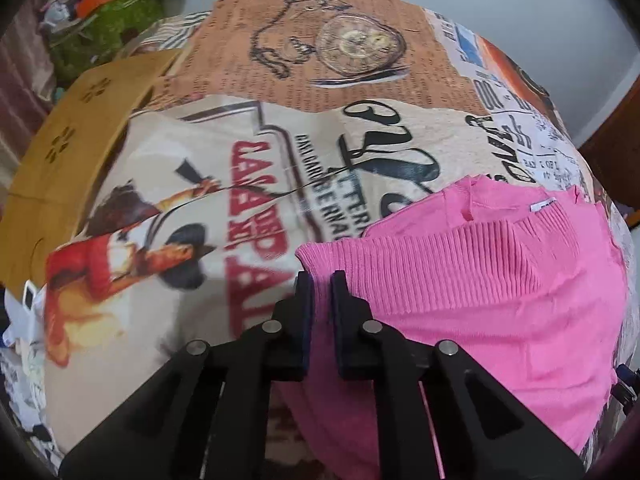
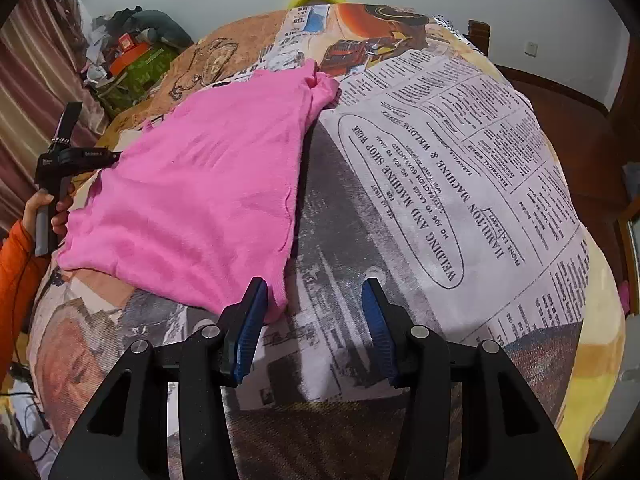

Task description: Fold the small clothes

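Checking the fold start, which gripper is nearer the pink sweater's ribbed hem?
Left. The left gripper is shut on the pink sweater at its ribbed hem; the right gripper hangs open beside another corner.

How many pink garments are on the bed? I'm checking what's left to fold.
1: the pink garment lies spread on the printed bedspread, its edge in the left gripper. Others may be out of view.

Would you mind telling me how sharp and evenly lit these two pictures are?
Left wrist view: the printed bedspread is smeared by blur at lower left, while the pink sweater stays crisp. Right wrist view: sharp, soft even light, a faint shadow beside the sweater; both bulge strongly from the fisheye.
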